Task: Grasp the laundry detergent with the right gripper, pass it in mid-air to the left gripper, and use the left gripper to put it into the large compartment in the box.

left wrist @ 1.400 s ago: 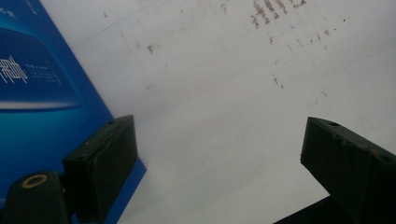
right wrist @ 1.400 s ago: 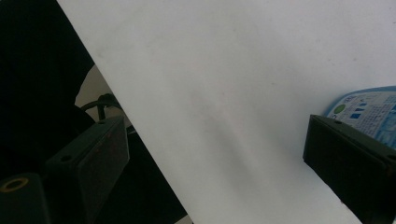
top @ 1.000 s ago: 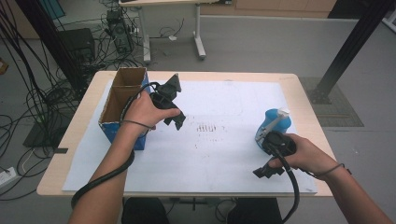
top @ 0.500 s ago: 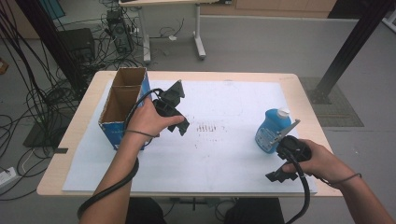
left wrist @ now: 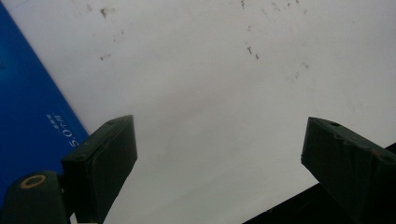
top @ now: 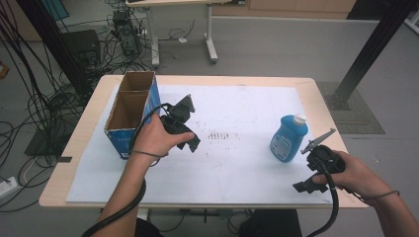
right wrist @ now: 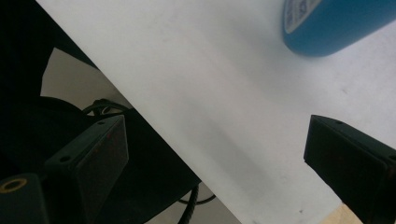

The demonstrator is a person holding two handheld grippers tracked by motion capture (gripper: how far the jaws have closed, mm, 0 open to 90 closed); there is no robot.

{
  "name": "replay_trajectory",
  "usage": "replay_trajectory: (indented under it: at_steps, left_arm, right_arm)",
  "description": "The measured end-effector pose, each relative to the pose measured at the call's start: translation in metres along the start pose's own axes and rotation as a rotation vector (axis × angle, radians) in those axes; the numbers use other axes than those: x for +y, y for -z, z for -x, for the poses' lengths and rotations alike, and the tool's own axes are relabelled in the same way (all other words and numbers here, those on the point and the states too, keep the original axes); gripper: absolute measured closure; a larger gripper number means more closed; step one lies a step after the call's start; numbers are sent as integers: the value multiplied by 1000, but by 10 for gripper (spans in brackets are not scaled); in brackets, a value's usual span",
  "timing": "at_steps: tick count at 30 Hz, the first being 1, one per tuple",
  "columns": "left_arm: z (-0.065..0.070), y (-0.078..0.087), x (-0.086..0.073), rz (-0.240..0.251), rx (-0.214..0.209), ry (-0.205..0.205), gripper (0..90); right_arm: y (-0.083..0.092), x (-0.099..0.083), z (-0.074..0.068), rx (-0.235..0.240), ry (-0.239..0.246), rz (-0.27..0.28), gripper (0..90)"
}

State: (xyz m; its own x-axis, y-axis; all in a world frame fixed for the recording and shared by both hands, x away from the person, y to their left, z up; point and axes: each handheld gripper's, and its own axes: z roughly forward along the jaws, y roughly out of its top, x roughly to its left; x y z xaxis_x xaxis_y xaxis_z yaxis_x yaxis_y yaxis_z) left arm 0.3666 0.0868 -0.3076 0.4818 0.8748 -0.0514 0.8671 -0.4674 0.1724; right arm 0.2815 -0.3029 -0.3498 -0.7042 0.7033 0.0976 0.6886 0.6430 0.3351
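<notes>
Place: we see a lab or test workspace.
Signs: tangled black cables (top: 29, 98) on grey floor (top: 276, 44), paper-covered table (top: 316, 94), black metal frame post (top: 368, 54).

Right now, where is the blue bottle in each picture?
High view: the bottle stands upright right of middle on the white sheet, just ahead of the right gripper.
Left gripper view: not in it; the blue there is the box.
Right gripper view: its base is at the top right.
Shared landmark: the white sheet.
</notes>
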Motion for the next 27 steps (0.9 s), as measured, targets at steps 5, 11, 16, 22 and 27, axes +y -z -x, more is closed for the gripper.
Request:
replay_trajectory:
  at_steps: [5,11,16,22,27]
  left_arm:
    - [5,-4,-6,2,-6,2,109]
    - [11,-11,-12,1,-11,-9,108]
    - [17,-16,-15,4,-27,-2,109]
    - [23,-20,-19,5,-15,4,109]
    - [25,-22,-21,2,-7,4,109]
  right_arm:
    - [3,-4,7,-19,-34,22,58]
    - [0,-9,16,-43,-60,19,58]
    - [-1,-11,25,-66,-82,14,58]
    - [-2,-13,34,-78,-96,28,58]
    - [-4,-15,43,-86,-116,54,58]
